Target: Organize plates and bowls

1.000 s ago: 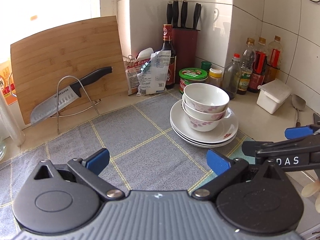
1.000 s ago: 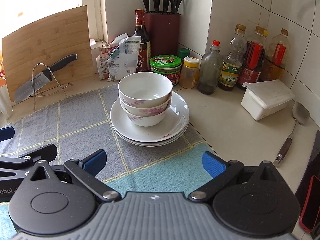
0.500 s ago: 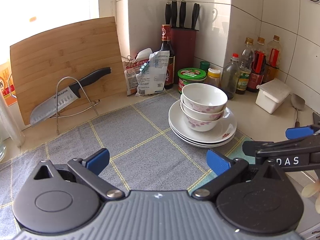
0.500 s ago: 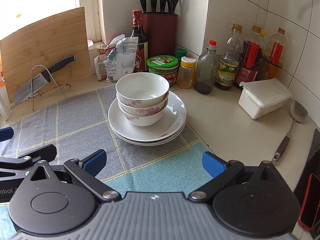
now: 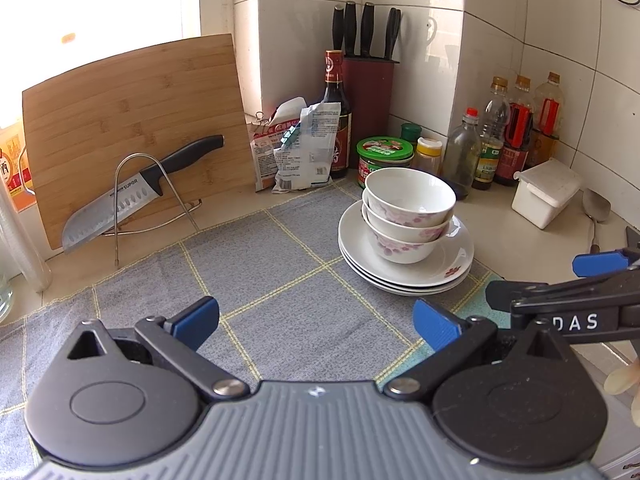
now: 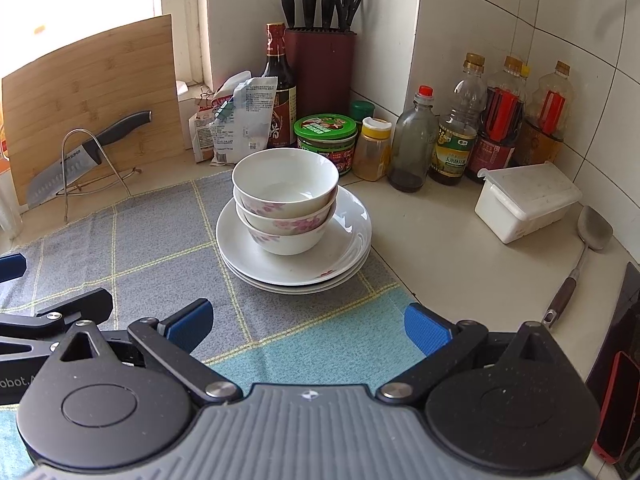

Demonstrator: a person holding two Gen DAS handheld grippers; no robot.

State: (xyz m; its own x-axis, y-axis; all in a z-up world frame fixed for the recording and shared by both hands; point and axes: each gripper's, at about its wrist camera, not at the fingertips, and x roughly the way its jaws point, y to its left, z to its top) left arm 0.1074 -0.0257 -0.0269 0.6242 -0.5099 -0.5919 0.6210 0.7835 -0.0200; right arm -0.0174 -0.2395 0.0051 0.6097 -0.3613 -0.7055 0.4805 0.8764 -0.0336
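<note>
We hold both blue-tipped grippers, left and right, spread wide, with the white floral nested bowls on stacked white plates at twelve o'clock.

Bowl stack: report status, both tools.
Left tool open, right tool open, both empty. Bowls nested on stacked plates, on the cloth. Nothing in the way.

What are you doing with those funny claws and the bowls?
Tidying the dishes. The bowls are nested together on a stack of plates, which sits on the grey checked cloth. The left claw and the right claw are both open and empty, held just short of the stack. Neither touches anything.
</note>
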